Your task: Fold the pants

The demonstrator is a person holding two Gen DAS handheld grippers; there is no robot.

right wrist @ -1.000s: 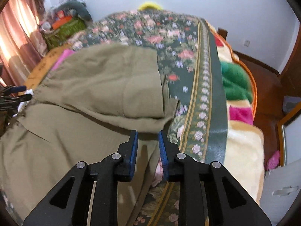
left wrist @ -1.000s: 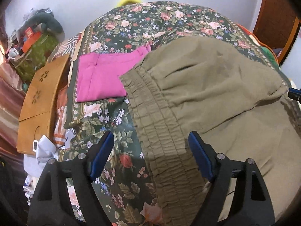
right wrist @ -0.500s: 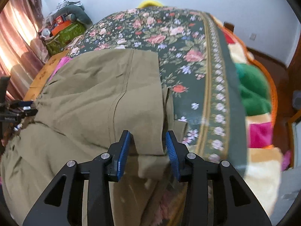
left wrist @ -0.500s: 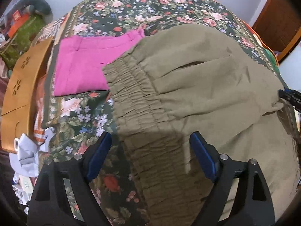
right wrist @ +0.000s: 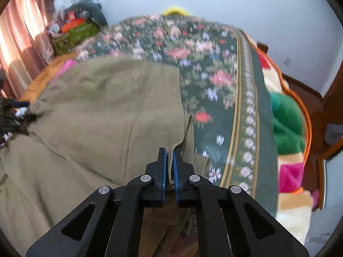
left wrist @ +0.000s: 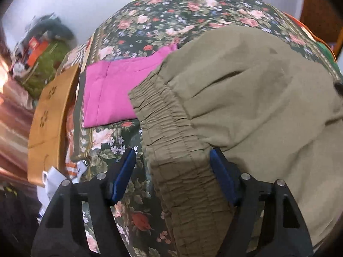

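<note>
Olive-green pants (left wrist: 246,90) lie folded over on a floral bedspread (left wrist: 182,15), elastic waistband (left wrist: 169,141) towards me in the left wrist view. My left gripper (left wrist: 172,171) is open, its blue pads straddling the waistband. In the right wrist view the pants (right wrist: 103,111) fill the left half. My right gripper (right wrist: 169,156) is shut on the hem edge of the folded leg. The left gripper (right wrist: 15,111) shows at the far left there.
A folded pink garment (left wrist: 115,90) lies beyond the waistband. A wooden board (left wrist: 49,111) and cluttered bags (left wrist: 42,53) stand off the bed's left side. Green and pink blankets (right wrist: 287,120) lie on the right edge, with a wooden door (left wrist: 319,6) behind.
My right gripper opened, then closed on the hem edge of the pants. My left gripper stayed open and shifted along the waistband. Both views are blurred by movement.
</note>
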